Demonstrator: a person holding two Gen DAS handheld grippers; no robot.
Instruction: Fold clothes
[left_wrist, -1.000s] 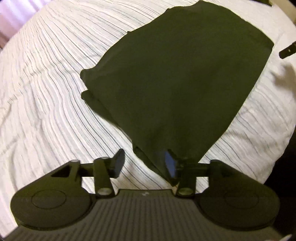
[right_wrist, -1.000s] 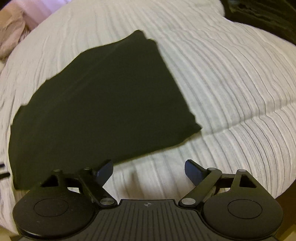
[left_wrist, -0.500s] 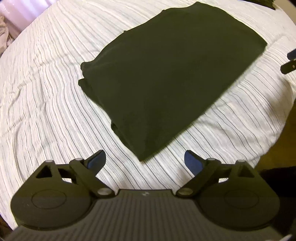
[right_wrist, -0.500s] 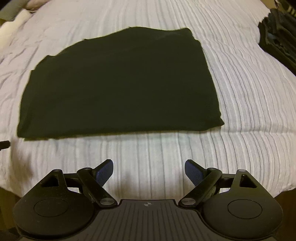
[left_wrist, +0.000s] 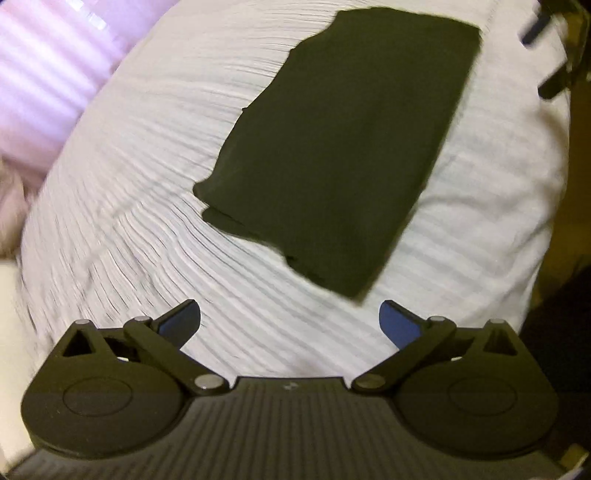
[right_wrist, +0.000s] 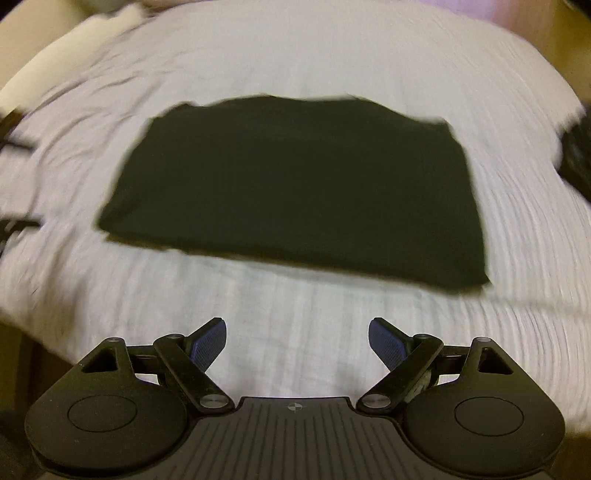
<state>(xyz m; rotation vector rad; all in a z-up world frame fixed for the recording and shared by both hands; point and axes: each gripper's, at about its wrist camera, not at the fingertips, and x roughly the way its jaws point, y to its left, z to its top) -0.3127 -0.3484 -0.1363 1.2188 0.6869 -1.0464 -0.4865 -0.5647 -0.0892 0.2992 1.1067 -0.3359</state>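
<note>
Left wrist view: my left claw (left_wrist: 290, 321) hangs released, its blue-padded fingers spread wide and gripping nothing. At 12 to 1 o'clock from it a dark cloth (left_wrist: 340, 147) lies folded flat into a rough rectangle with layered edges at its near end, on the bed (left_wrist: 155, 206), whose white cover is ribbed with fine stripes.

Right wrist view: my right claw (right_wrist: 297, 341) is likewise released, empty. The cloth (right_wrist: 295, 188) sits at 12 o'clock, a smooth, matte slab, blurred at its edges, apart from my fingers.
</note>
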